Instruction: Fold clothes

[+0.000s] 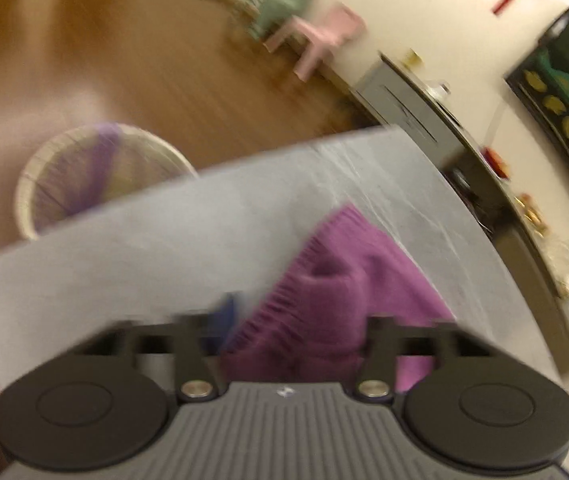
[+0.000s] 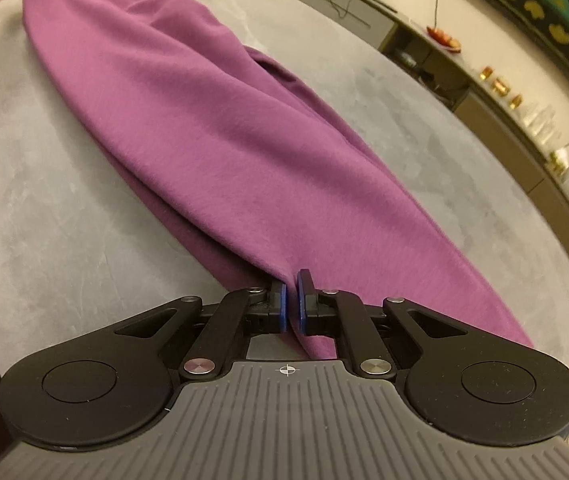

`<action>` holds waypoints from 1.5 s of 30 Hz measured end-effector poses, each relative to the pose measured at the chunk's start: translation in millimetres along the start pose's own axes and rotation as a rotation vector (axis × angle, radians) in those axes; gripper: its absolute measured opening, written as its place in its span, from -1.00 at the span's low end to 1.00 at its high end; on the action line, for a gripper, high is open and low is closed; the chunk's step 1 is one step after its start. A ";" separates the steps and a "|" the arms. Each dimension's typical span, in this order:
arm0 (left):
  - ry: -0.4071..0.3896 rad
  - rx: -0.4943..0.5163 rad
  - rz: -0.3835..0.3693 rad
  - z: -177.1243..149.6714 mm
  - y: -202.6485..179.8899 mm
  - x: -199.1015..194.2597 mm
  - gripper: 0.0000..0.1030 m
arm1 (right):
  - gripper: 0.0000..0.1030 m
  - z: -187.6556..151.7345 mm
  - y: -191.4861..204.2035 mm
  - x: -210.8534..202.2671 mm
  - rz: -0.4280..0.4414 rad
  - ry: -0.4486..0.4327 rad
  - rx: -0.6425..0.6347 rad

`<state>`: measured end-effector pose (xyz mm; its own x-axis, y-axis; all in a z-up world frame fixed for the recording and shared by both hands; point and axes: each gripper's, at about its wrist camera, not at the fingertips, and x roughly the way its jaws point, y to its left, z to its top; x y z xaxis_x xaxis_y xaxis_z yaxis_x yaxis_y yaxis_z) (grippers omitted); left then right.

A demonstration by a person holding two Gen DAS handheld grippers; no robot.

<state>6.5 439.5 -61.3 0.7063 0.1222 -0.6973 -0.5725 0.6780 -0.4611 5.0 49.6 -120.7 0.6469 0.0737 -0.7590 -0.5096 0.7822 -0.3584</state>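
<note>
You are pinning the near end of the long purple knit garment (image 2: 220,136) with your right hand-held gripper (image 2: 291,304); its blue pads (image 2: 282,304) are closing almost together on a thin fold of the fabric, so that end is firmly held. The garment is lying stretched across the pale grey desk (image 2: 44,200), running from your right hand-held gripper away to the far left corner, where it is looking bunched.

Your left hand-held gripper (image 1: 292,332) is standing with its jaws well apart above the ribbed hem of the garment; the view is blurring with motion, and from it the pads are not pressing on the cloth, so that end is resting on the desk unheld.

From here, the risk is in the one-sided grip. If you are pulling or lifting with the right alone, the loose far end will likely be dragging and twisting, spoiling the fold line. The far end is also lying near the desk edge, with the pale woven laundry basket (image 1: 84,176) on the wooden floor (image 1: 164,60) beyond it, so a tug could be sliding cloth over the edge. Closing the left on only one layer would be leaving the lower layer behind.
</note>
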 end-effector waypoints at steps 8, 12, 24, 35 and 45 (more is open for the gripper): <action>0.027 0.055 0.016 -3.3 -7.4 3.7 -0.72 | -0.51 4.7 -42.2 5.4 0.143 0.028 0.189; -0.101 0.042 0.126 0.8 -2.2 -16.3 -0.46 | -0.51 1.3 -79.2 -6.4 0.294 -0.013 0.407; -0.018 0.602 -0.334 -110.5 -158.7 -38.7 -0.34 | -0.02 121.5 -122.6 57.2 0.747 -0.214 0.765; 0.265 1.003 -0.400 -190.7 -214.7 0.4 -0.39 | 0.03 164.6 -84.1 176.8 0.977 0.170 0.832; 0.261 1.025 -0.390 -192.6 -216.8 0.9 -0.39 | 0.06 208.5 -86.6 176.7 0.943 0.106 0.756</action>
<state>51.0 153.0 -67.7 0.5847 -0.3016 -0.7531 0.3652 0.9268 -0.0877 281.8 123.8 -110.4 0.1331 0.7855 -0.6043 -0.2730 0.6152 0.7396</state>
